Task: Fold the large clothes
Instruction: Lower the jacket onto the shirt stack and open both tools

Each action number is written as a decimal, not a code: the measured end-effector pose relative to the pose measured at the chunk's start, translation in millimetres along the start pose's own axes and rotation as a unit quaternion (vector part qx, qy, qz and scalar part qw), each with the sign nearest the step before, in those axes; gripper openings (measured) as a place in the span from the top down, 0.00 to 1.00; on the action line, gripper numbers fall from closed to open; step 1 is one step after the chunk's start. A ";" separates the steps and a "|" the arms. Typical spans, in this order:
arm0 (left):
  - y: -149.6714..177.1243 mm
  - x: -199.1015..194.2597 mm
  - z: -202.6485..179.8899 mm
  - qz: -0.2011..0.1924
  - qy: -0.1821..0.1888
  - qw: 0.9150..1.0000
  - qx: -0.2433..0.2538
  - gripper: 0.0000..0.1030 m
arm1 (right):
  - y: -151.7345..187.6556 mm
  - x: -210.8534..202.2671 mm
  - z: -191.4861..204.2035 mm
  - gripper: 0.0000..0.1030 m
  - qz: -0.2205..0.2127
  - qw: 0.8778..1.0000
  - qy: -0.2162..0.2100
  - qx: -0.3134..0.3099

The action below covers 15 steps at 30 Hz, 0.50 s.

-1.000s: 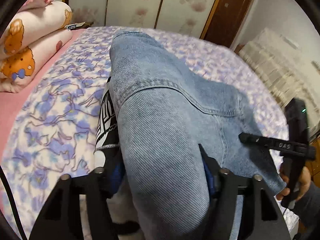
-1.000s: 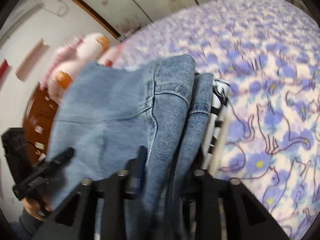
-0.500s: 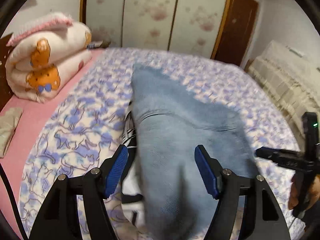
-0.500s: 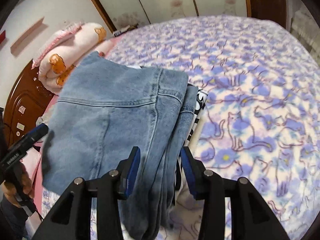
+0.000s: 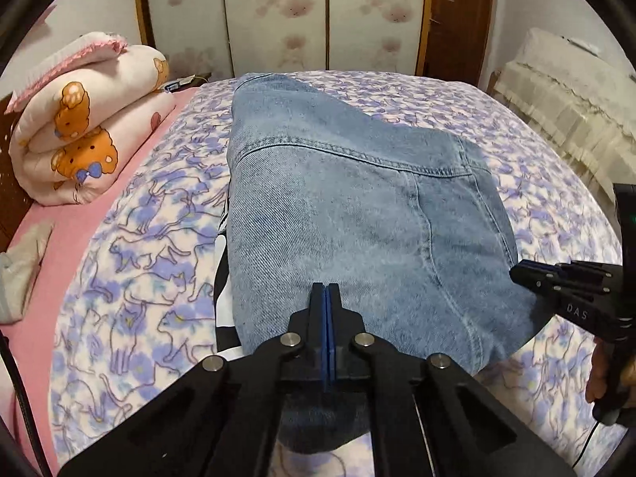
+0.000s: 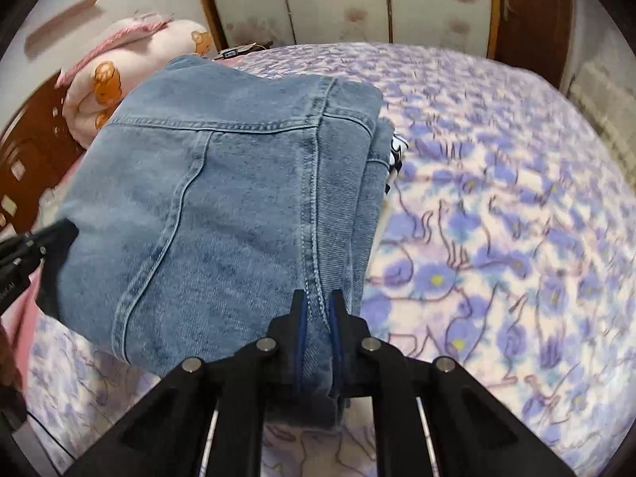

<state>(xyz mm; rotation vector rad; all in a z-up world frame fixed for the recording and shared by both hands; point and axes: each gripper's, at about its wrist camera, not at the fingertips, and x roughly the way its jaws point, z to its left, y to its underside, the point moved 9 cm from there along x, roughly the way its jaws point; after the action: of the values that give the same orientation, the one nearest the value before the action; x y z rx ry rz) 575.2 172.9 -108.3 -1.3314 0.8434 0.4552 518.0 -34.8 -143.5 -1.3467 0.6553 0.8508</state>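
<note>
A folded light-blue denim garment (image 5: 357, 206) lies on the bed, on top of a black-and-white garment (image 5: 222, 298) that peeks out at its left. My left gripper (image 5: 326, 298) hovers over the denim's near edge, its blue pads pressed flat together with no cloth showing between them. My right gripper (image 6: 318, 306) is shut on the denim (image 6: 222, 198), pinching the stitched seam at the near right corner. Each view shows the other gripper at the fold's opposite side: the right gripper (image 5: 520, 274) in a hand, the left gripper (image 6: 51, 234) at the frame's edge.
The bed has a purple cat-print cover (image 5: 151, 246) and a pink sheet (image 5: 59, 258) on the left. A rolled bear-print quilt (image 5: 87, 119) lies at the headboard end, a grey cloth (image 5: 20, 270) beside it. Wardrobe doors (image 5: 318, 20) stand behind; lace-covered furniture (image 5: 564, 99) is on the right.
Both grippers drew back toward the denim's near edge. The left jaws, wide around the denim before, have shut clear of it. The right jaws have shut on the seam.
</note>
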 end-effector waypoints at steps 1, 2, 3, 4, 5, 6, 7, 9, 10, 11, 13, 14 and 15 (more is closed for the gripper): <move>-0.1 -0.9 -1.4 -0.002 -0.005 1.000 0.000 0.99 | -0.5 -1.9 -0.1 0.91 -0.002 1.000 0.002 0.000; -0.3 -0.6 -1.7 -0.001 -0.008 1.000 -0.003 0.99 | -1.3 -3.9 -0.4 0.91 -0.002 1.000 0.003 0.002; -0.8 -0.8 -1.2 0.001 -0.008 1.000 -0.009 0.99 | -2.2 -7.0 -0.7 0.90 -0.001 1.000 0.002 0.008; -1.2 -2.2 -1.6 0.001 -0.008 1.000 -0.014 0.99 | -0.5 -9.4 -0.6 0.90 0.000 1.000 0.002 0.012; -1.2 -4.2 -2.8 0.003 -0.008 1.000 -0.020 0.99 | 0.1 -13.2 -1.7 0.90 0.002 1.000 -0.001 0.020; -1.0 -5.2 -3.7 0.007 -0.008 1.000 -0.024 0.99 | 0.9 -16.4 -2.2 0.90 0.004 1.000 -0.004 0.025; 0.0 -7.4 -6.2 0.012 -0.007 1.000 -0.027 0.98 | 2.4 -21.9 -2.7 0.90 0.005 0.999 -0.008 0.032; 1.5 -13.2 -9.5 0.018 -0.009 0.999 -0.033 0.91 | 6.9 -34.2 -2.1 0.90 0.004 0.999 -0.013 0.035; 2.9 -18.5 -12.9 0.022 -0.008 0.999 -0.040 0.84 | 8.6 -39.5 -1.3 0.90 0.003 0.999 -0.013 0.035; 3.7 -24.2 -15.9 0.023 -0.007 0.999 -0.044 0.75 | 10.1 -46.1 -1.3 0.90 0.002 0.999 -0.012 0.033; 5.7 -41.8 -23.9 0.020 -0.009 0.998 -0.053 0.61 | 13.4 -63.2 -2.8 0.90 0.000 0.999 -0.013 0.034; 6.4 -52.0 -28.3 0.017 -0.008 0.998 -0.059 0.50 | 14.4 -72.0 -3.7 0.90 -0.001 0.999 -0.018 0.038; 6.8 -59.5 -31.2 0.015 -0.006 0.998 -0.065 0.45 | 15.2 -79.4 -4.5 0.90 -0.002 0.999 -0.022 0.042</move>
<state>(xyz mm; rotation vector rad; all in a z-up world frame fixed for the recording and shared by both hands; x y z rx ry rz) 524.0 154.4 -68.4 -1.4347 0.8354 0.5488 461.8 -50.6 -87.4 -1.2497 0.6478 0.8385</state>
